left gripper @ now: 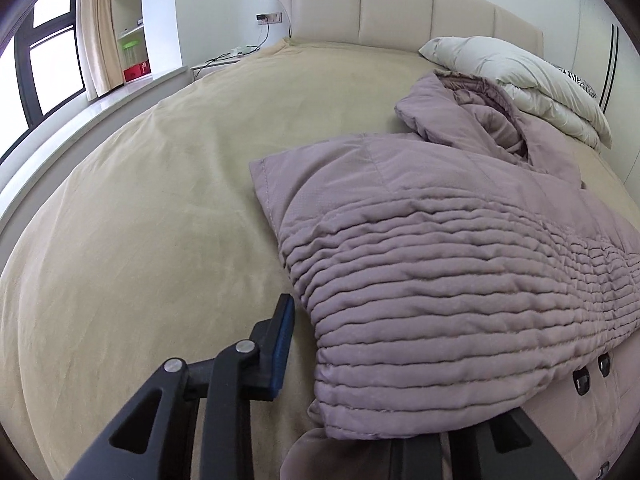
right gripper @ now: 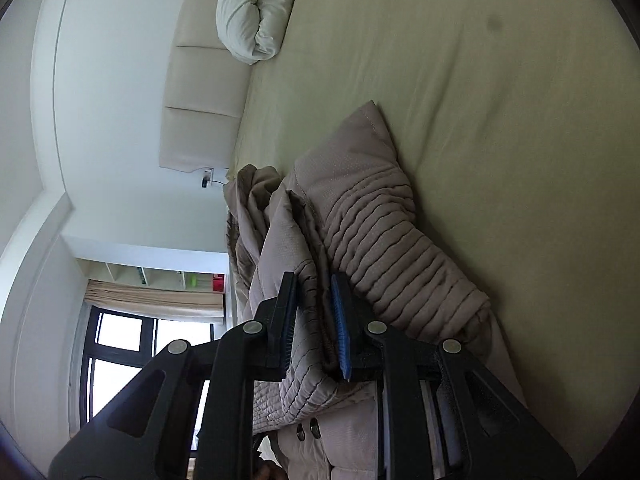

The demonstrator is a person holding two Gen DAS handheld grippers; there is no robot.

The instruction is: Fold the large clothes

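Observation:
A mauve quilted coat (left gripper: 460, 248) lies on the beige bed (left gripper: 160, 208), partly folded, with a sleeve laid across its body and the hood toward the pillow. My left gripper (left gripper: 380, 360) is open; its left finger (left gripper: 280, 344) shows beside the coat's sleeve, and the right finger is hidden under the fabric. In the right wrist view, which is rolled sideways, my right gripper (right gripper: 314, 320) is shut on a thick fold of the coat (right gripper: 368, 240) and holds that edge lifted off the bed (right gripper: 500, 100).
A white pillow (left gripper: 516, 80) lies by the padded headboard (left gripper: 400, 12) at the far right. A window sill, curtain and shelves (left gripper: 128, 32) stand beyond the bed's left edge. The bed's left half is bare sheet.

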